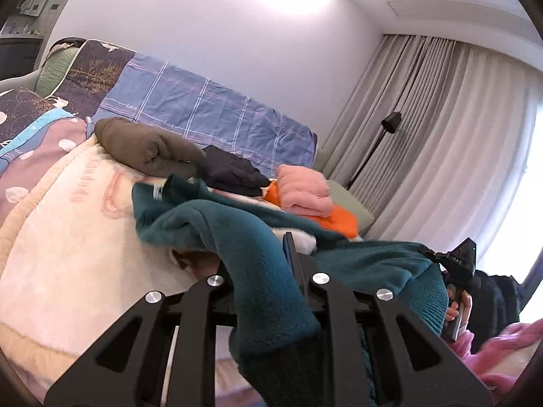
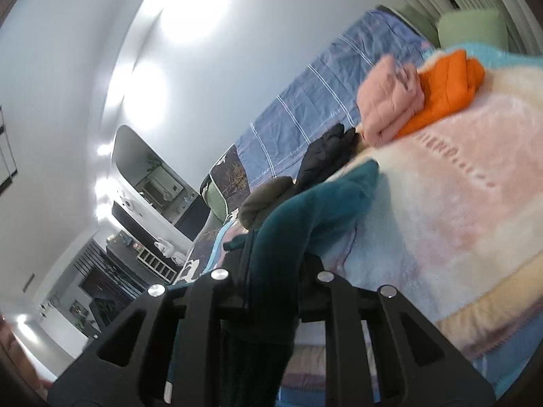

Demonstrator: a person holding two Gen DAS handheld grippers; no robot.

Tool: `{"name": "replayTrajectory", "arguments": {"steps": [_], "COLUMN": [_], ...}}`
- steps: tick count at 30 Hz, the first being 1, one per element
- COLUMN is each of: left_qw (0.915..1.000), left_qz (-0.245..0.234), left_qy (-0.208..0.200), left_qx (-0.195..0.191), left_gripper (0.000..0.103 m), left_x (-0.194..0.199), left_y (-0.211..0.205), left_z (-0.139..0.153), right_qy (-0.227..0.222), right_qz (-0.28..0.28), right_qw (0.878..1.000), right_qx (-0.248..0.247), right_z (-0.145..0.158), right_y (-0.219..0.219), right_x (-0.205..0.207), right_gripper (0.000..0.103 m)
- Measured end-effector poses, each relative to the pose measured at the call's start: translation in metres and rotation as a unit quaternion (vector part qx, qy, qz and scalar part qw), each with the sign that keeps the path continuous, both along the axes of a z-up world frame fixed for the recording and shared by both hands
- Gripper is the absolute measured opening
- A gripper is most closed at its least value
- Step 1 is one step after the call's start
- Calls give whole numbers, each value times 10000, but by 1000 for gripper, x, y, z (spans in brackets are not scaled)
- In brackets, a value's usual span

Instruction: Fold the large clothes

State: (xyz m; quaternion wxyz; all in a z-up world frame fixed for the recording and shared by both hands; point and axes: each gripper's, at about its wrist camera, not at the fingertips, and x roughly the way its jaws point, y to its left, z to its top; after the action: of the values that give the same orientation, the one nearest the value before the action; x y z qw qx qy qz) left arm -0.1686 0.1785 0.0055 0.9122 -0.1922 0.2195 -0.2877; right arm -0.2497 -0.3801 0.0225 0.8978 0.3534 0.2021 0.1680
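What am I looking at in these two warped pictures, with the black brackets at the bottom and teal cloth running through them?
No robot: a person holds a two-finger gripper in each hand, each carrying a fisheye camera looking along its fingers. The left gripper and right gripper are each shut on the teal garment, lifting it off the bed blanket. Also on the bed: a brown garment, a black garment, and a folded pink garment on an orange one.
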Motion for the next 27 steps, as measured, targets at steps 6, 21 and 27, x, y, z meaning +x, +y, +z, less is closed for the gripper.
{"name": "replayTrajectory", "arguments": {"steps": [6, 21, 27], "left_qw": [9938, 9446, 9598], "left_qz": [16, 362, -170], "left_qy": [1111, 3130, 2727], "left_qx": [2, -918, -648], "left_gripper": [21, 33, 41], "left_x": [28, 259, 238], "left_y": [-14, -7, 1], "left_z": [-24, -112, -81], "right_qy": [1051, 2627, 1803], "right_qz": [-18, -140, 233], "right_qw": [9935, 9638, 9817], "right_qx": [433, 426, 562], "right_z": [-39, -105, -68], "right_y": [-8, -14, -36], "right_x": [27, 258, 232], "right_gripper": [20, 30, 75]}}
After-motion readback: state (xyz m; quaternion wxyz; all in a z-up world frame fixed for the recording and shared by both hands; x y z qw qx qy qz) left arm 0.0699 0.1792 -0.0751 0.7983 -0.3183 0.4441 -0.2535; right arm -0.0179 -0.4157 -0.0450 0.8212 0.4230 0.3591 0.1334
